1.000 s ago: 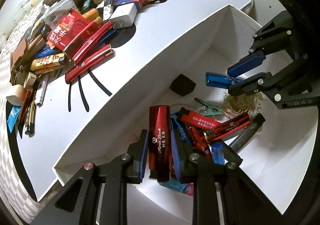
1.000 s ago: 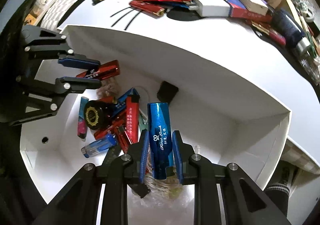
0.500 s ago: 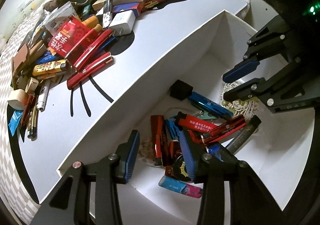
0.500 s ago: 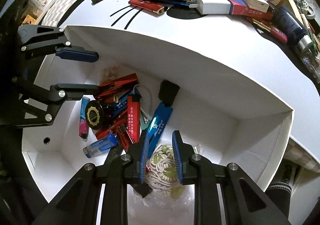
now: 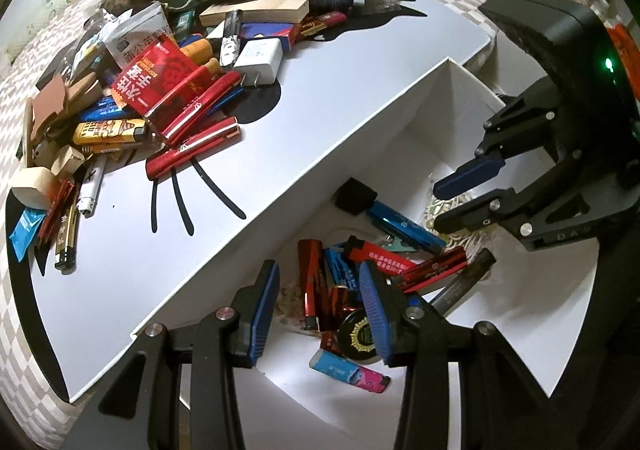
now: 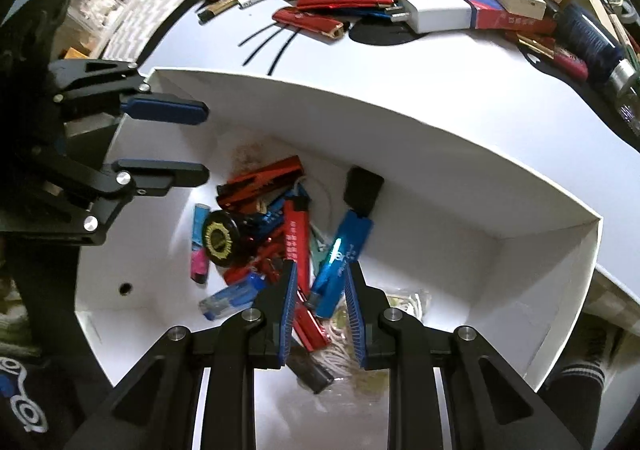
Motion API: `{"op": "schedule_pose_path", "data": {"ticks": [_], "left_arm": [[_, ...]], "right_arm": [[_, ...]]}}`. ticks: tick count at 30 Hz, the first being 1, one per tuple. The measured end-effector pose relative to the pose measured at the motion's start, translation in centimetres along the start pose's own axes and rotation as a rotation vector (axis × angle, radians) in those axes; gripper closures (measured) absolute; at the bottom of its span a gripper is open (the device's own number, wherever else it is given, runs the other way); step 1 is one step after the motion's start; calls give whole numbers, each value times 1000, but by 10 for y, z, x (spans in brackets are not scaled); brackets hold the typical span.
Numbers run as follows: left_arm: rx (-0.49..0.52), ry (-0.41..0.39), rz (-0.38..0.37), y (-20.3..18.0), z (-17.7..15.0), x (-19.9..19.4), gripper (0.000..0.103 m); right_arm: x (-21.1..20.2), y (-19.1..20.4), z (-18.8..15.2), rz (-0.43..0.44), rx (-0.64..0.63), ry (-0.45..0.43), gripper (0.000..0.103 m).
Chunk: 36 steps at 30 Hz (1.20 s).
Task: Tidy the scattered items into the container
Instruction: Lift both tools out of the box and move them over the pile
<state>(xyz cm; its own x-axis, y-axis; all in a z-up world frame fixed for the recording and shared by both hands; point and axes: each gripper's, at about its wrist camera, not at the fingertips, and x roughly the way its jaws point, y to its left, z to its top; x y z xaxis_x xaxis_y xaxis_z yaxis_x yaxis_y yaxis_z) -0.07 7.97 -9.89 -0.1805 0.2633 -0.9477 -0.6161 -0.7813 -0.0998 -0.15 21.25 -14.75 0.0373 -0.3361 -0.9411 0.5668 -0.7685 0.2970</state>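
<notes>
Where clutter (image 5: 168, 62) crowds the white table (image 5: 320, 90), checkered flooring (image 5: 24, 62) surrounds.

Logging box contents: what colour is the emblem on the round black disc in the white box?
Gold, on the round black disc; clearest in the right wrist view.

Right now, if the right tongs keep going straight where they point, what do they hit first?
Probably the blue lighter lying in the white box; it sits between the empty right tongs in the wrist view. Depth is unclear; the white cord bundle lies close by.
</notes>
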Motion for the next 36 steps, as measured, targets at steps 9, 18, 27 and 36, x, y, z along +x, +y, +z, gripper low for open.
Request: {"op": "schedule_pose_path", "data": {"ticks": [9,18,27,36], "left_arm": [[-26,-67,37,12,6,11,62],[-67,-164,60,24,9,-20,62],[-121,-242,120,50,27,-51,61],[-161,-332,199,78,57,-83,22]], "right_arm": [[-14,8,8,21,-24,-40,79],[-47,25,22,35,-71,-122,79],[-102,25,63,-10,-116,-277,79],[-134,-9,103,-105,-50,-436,64]]}}
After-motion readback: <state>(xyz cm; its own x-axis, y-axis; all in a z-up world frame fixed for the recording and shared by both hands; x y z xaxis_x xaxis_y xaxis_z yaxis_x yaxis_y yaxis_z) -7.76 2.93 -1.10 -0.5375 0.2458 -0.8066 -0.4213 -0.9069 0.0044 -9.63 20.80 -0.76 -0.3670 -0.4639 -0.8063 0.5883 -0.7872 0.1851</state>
